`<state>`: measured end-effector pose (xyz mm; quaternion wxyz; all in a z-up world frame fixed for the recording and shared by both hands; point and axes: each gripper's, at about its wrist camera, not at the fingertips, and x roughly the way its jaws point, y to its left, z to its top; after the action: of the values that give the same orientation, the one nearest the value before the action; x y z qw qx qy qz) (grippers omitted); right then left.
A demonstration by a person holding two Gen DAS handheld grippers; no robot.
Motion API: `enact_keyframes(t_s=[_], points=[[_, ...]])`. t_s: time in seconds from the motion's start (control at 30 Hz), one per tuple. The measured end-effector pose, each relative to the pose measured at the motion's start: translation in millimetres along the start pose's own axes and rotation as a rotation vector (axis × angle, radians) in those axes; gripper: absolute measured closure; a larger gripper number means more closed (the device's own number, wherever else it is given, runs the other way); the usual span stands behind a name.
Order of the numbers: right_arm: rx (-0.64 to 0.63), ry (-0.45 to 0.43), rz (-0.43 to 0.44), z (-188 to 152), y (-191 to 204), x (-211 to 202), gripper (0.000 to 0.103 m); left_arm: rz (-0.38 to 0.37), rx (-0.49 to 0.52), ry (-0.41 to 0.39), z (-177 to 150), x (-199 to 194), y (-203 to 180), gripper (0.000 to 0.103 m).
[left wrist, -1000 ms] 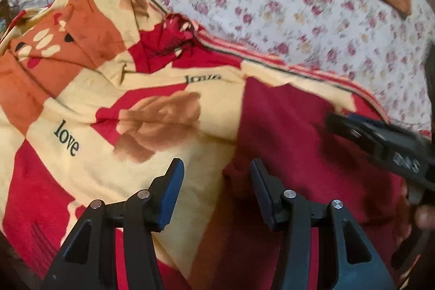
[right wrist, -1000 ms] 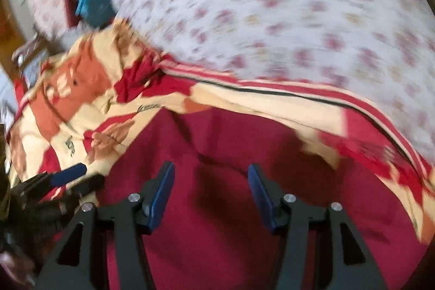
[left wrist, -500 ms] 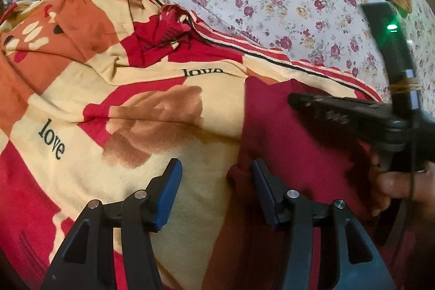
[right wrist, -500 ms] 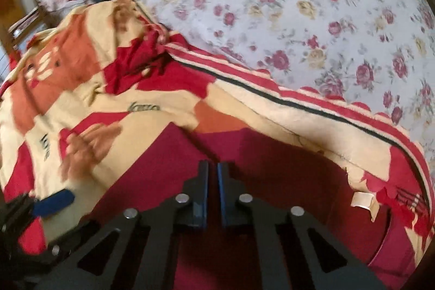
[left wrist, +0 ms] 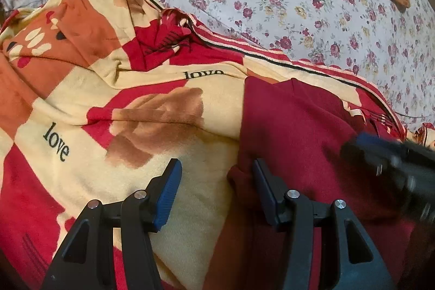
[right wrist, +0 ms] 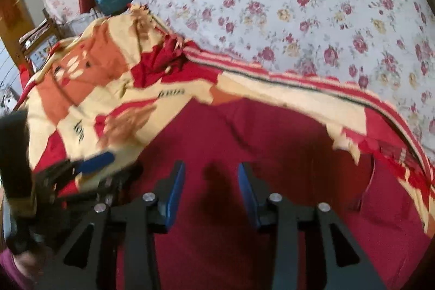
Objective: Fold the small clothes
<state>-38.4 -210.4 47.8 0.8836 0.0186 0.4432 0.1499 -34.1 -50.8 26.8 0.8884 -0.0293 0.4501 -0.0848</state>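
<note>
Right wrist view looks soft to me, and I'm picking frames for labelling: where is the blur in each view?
Right wrist view: smeared throughout, worst on the patterned blanket and the left gripper. Left wrist view: crisp, "love" print readable; only the right gripper at the edge is streaked. Both bend toward a dark rim.

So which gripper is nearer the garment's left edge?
Left. The left gripper straddles the dark red garment's left edge; the right gripper hovers over its middle.
</note>
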Motion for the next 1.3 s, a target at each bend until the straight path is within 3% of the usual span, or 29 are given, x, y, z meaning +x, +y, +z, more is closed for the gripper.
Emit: enact_keyframes(t_s=[0.17, 0.5, 0.57, 0.7, 0.83, 0.93, 1.03, 1.17, 1.3], points=[[0.011, 0.068, -0.031, -28.7, -0.4, 16.8, 0.061, 0.012, 0.011, -0.009, -1.3, 0.1, -2.0, 0.068], [0.047, 0.022, -0.090, -37.0, -5.0, -12.2, 0.059, 0.018, 0.018, -0.006, -2.1, 2.3, -0.7, 0.059], [0.093, -0.006, -0.117, -37.0, -18.2, -21.0, 0.053, 0.034, 0.036, -0.008, -2.7, 2.8, -3.5, 0.056], [0.135, 0.052, -0.175, -40.5, -40.5, -6.5, 0.052, 0.033, 0.049, 0.000, -2.8, 3.9, -4.1, 0.053], [0.135, 0.046, -0.177, -44.6, -39.3, -8.1, 0.051, -0.001, 0.029, 0.015, -1.4, -0.7, 0.8, 0.053], [0.138, 0.045, -0.161, -49.7, -37.3, -15.2, 0.049, -0.022, -0.002, -0.012, -0.4, -11.1, 2.4, 0.053], [0.134, 0.050, -0.166, -62.5, -40.3, -21.2, 0.046, -0.035, 0.035, -0.080, -1.2, -24.2, -8.1, 0.053], [0.148, 0.018, -0.148, -75.4, -50.3, -49.8, 0.045, -0.095, 0.070, -0.117, -1.4, -32.2, -23.4, 0.053], [0.226, -0.079, -0.252, -85.8, -86.4, -96.0, 0.037, -0.120, 0.107, -0.083, -2.0, -24.2, -40.8, 0.053]])
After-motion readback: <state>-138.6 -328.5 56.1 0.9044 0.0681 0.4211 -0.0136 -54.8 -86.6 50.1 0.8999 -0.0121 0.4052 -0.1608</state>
